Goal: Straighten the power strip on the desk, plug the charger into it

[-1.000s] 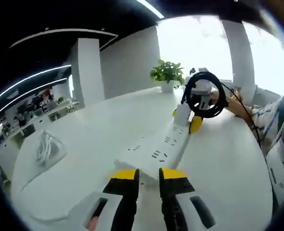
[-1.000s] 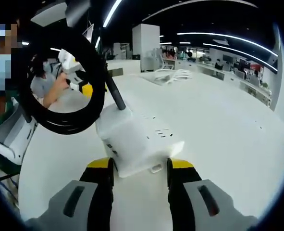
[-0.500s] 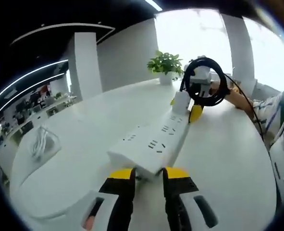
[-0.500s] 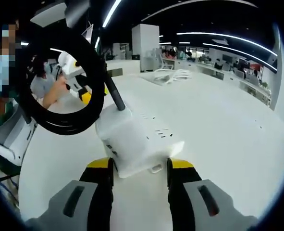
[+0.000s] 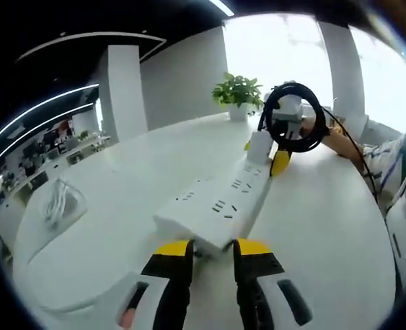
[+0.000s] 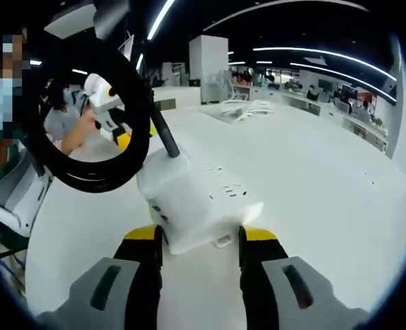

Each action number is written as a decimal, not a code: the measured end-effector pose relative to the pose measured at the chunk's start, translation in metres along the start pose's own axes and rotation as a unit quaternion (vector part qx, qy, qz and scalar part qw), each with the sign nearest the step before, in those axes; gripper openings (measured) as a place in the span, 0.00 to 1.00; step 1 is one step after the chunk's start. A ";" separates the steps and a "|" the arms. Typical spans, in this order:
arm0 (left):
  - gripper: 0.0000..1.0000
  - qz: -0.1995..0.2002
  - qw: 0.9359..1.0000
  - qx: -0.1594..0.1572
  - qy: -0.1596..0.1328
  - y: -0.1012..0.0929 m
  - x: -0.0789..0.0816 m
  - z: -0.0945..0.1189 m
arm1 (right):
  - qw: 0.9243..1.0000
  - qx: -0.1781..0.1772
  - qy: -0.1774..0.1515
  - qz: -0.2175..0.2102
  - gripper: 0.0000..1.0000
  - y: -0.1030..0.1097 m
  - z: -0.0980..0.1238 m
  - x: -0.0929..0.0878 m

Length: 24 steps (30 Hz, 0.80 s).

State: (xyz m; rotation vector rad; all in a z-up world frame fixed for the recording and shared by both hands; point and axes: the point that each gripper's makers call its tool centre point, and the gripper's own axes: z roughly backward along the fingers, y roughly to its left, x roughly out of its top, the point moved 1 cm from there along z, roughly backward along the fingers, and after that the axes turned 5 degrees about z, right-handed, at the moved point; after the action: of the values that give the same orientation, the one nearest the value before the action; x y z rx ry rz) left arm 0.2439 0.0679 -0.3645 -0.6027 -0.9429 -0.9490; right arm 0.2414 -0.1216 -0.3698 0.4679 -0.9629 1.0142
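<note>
One long white plastic power strip (image 5: pixel 220 206) w/ black coiled cable (image 6: pixel 86 110); left gripper (image 5: pixel 212 249) & right gripper (image 6: pixel 200 235) each clamp one end.

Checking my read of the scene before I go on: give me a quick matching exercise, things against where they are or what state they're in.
Things:
1. power strip
2. black cable
3. potted plant
4. white cord bundle

Places or states:
A. coiled in a loop at one end of the strip
B. on the desk, far edge, by the bright window
C. lying loose on the desk, off to the side
D. between both grippers' jaws, one at each end

Pairs: 1-D, 2-A, 3-B, 4-C
</note>
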 end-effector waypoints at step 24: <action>0.22 0.017 1.000 0.008 -0.017 0.003 0.000 -0.004 | 1.000 -0.014 -0.005 -0.004 0.40 -0.005 -0.001 0.001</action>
State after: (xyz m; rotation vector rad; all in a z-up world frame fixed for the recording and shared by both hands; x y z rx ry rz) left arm 0.2483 0.0663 -0.3665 -0.6218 -0.9660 -0.9024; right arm 0.2463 -0.1232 -0.3689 0.4525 -0.9832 0.9911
